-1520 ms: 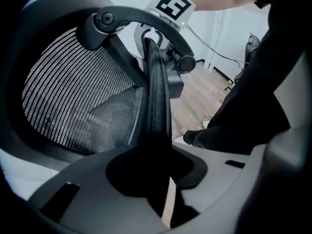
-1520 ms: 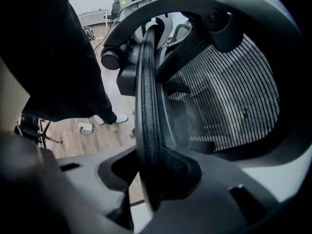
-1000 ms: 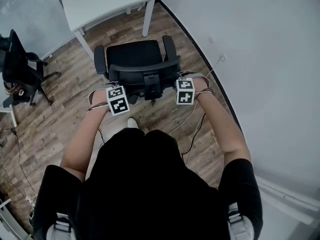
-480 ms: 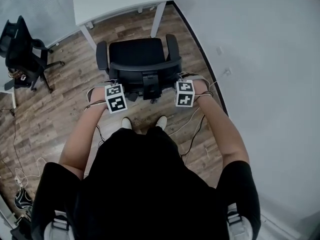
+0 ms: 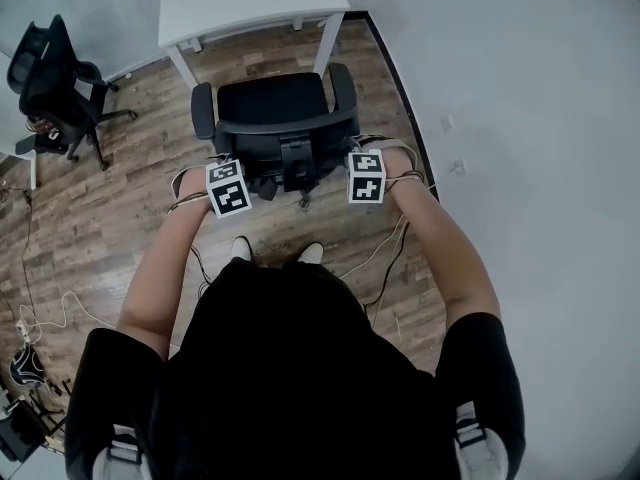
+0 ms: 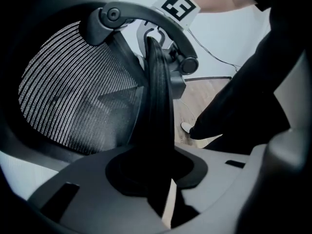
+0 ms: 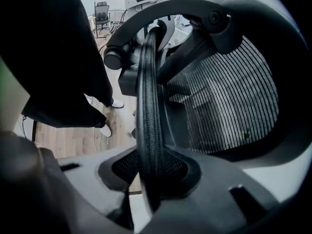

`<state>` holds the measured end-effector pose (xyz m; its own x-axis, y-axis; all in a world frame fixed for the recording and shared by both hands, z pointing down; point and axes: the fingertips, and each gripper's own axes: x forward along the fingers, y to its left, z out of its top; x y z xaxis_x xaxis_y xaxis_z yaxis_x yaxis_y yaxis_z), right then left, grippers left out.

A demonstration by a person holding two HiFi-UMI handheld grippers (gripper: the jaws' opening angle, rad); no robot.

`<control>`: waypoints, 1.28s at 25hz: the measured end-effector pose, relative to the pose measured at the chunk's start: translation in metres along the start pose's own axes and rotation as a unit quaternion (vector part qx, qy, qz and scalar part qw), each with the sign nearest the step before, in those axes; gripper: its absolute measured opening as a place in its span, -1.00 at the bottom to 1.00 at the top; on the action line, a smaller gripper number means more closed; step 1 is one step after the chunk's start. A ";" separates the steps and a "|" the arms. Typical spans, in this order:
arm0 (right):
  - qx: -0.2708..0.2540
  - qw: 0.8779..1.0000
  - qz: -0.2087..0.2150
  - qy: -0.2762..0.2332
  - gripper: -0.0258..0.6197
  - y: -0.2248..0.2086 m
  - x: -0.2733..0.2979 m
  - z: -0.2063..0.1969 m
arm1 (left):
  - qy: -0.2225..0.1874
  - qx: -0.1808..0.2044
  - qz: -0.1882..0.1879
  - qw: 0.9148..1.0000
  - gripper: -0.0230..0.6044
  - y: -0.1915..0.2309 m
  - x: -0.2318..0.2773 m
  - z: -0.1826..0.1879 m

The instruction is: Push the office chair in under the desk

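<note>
The black office chair (image 5: 272, 103) stands in front of the white desk (image 5: 250, 3), its seat facing the gap between the desk's two front legs. Both grippers point steeply down onto the top rim of the mesh backrest (image 5: 287, 130). My left gripper (image 5: 231, 171) is shut on the rim's left end and my right gripper (image 5: 364, 161) on its right end. In the left gripper view the dark rim (image 6: 157, 106) runs between the jaws of the left gripper (image 6: 158, 177). The right gripper view shows the woven rim (image 7: 146, 106) clamped by the right gripper (image 7: 148, 172).
A white wall (image 5: 520, 118) runs close along the chair's right side. A second black chair (image 5: 55, 73) stands at the far left. Cables (image 5: 50, 318) lie on the wooden floor at lower left. The person's shoes (image 5: 240, 248) are just behind the chair's base.
The chair, both grippers and the person have moved forward toward the desk. The desk fills more of the top of the view and the seat's front sits nearer its edge.
</note>
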<state>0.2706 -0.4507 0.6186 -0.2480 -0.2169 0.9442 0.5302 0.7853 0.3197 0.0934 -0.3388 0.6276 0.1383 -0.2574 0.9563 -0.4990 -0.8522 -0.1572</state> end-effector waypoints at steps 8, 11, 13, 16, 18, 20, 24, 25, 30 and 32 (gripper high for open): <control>-0.032 0.999 -0.003 -0.015 -0.58 -0.037 0.008 -0.029 | 0.001 -0.017 0.018 1.000 -0.65 0.030 0.010 0.024; -0.044 0.999 -0.006 -0.020 -0.59 -0.064 0.015 -0.038 | 0.003 -0.033 0.008 0.999 -0.65 0.055 0.014 0.030; -0.052 0.998 -0.010 -0.021 -0.59 -0.071 0.014 -0.039 | 0.005 -0.043 0.006 0.999 -0.65 0.058 0.013 0.032; -0.059 0.998 -0.014 -0.020 -0.59 -0.082 0.015 -0.045 | 0.003 -0.048 0.016 0.999 -0.65 0.064 0.013 0.038; -0.063 0.998 -0.013 -0.020 -0.59 -0.096 0.019 -0.049 | 0.002 -0.051 0.018 0.999 -0.65 0.077 0.015 0.040; -0.066 0.998 -0.014 -0.020 -0.59 -0.102 0.021 -0.050 | 0.003 -0.058 0.012 0.998 -0.65 0.082 0.017 0.041; -0.069 0.997 -0.020 -0.022 -0.59 -0.107 0.027 -0.052 | 0.003 -0.058 0.017 0.998 -0.65 0.086 0.021 0.041; -0.068 0.997 -0.022 -0.023 -0.59 -0.110 0.028 -0.053 | 0.003 -0.055 0.022 0.998 -0.65 0.090 0.022 0.042; -0.066 0.997 -0.028 -0.022 -0.60 -0.128 0.035 -0.054 | 0.005 -0.051 0.025 0.998 -0.65 0.111 0.026 0.039; -0.064 0.997 -0.029 -0.023 -0.60 -0.142 0.043 -0.053 | 0.006 -0.047 0.027 0.998 -0.65 0.128 0.030 0.035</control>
<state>0.2275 -0.6025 0.6180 -0.3164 -0.2310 0.9201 0.6121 0.6913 0.3840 0.0637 -0.4711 0.6275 0.0989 -0.2949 0.9504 -0.5843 -0.7903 -0.1845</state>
